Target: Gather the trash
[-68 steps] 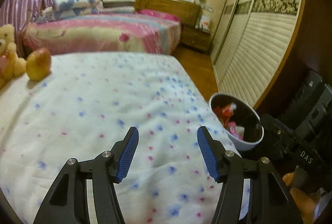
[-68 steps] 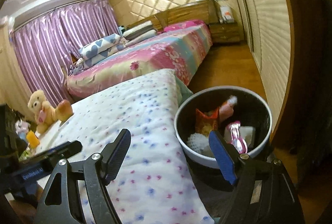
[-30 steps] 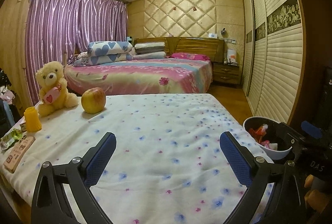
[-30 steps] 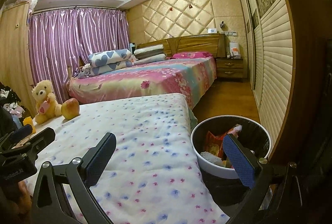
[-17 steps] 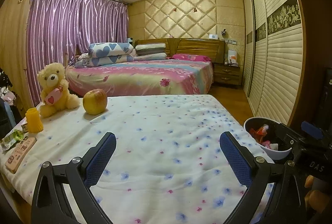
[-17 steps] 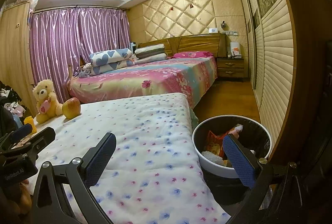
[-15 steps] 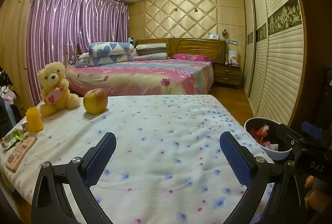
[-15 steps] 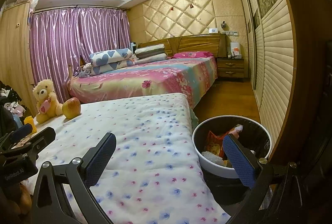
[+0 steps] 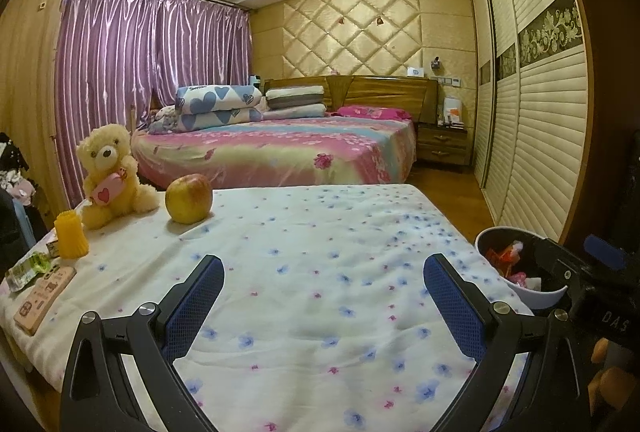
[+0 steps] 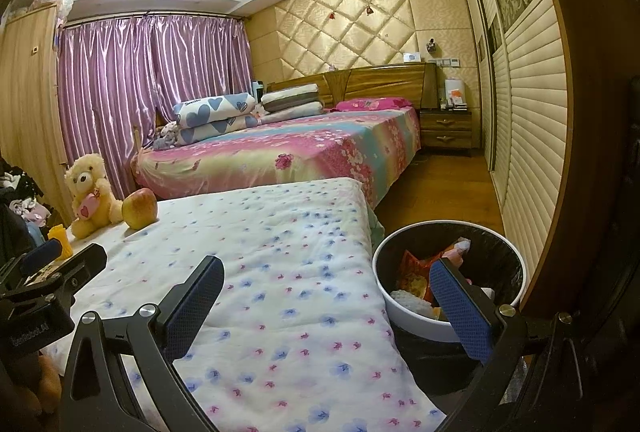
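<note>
L tongs (image 9: 323, 292): wide open, nothing held, hovered over bench w/ floral cloth (image 9: 320, 272). R tongs (image 10: 326, 296): wide open, nothing held, over bench's R edge beside bin. Trash bin (image 10: 416, 316): white rim, black liner, on floor just R of bench; wrappers (image 10: 416, 272) inside. Bench L side: teddy bear (image 9: 110, 176), apple (image 9: 189, 198) just beside it, orange cup (image 9: 71, 235), green packet (image 9: 28, 268), remote (image 9: 44, 294) near L edge.

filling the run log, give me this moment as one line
left gripper open, empty | right gripper open, empty | bin holds wrappers | green wrapper on bed edge
</note>
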Available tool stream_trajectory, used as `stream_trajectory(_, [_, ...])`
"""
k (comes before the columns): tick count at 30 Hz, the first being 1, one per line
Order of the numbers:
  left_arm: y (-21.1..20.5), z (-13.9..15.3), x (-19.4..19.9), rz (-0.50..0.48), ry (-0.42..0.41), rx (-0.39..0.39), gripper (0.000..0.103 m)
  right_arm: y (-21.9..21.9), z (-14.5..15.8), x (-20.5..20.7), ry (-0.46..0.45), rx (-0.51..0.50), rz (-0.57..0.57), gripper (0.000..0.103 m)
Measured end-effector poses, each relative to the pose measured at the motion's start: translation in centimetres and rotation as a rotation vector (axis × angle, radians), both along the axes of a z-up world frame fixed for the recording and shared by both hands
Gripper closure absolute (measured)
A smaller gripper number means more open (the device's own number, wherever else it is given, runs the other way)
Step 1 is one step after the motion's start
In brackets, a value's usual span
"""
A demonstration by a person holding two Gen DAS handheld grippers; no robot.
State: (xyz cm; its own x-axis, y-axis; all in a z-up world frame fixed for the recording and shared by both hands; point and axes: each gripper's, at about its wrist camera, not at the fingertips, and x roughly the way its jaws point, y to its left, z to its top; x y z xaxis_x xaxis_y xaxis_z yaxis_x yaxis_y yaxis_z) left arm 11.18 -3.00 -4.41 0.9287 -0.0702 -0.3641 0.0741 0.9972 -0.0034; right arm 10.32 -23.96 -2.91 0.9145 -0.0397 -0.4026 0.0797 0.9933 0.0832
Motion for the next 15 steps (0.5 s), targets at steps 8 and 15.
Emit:
stream_trajectory(8, [0.12, 0.01, 0.01, -0.011, 0.005, -0.003, 0.002, 0.18, 0.08, -0.03, 0.003, 0.003, 0.002, 0.0])
stream_trajectory(15, [0.13, -0.02, 0.11, -0.018, 0.008, -0.003, 0.002, 0.12, 0.06, 0.06, 0.004, 0.003, 0.002, 0.0])
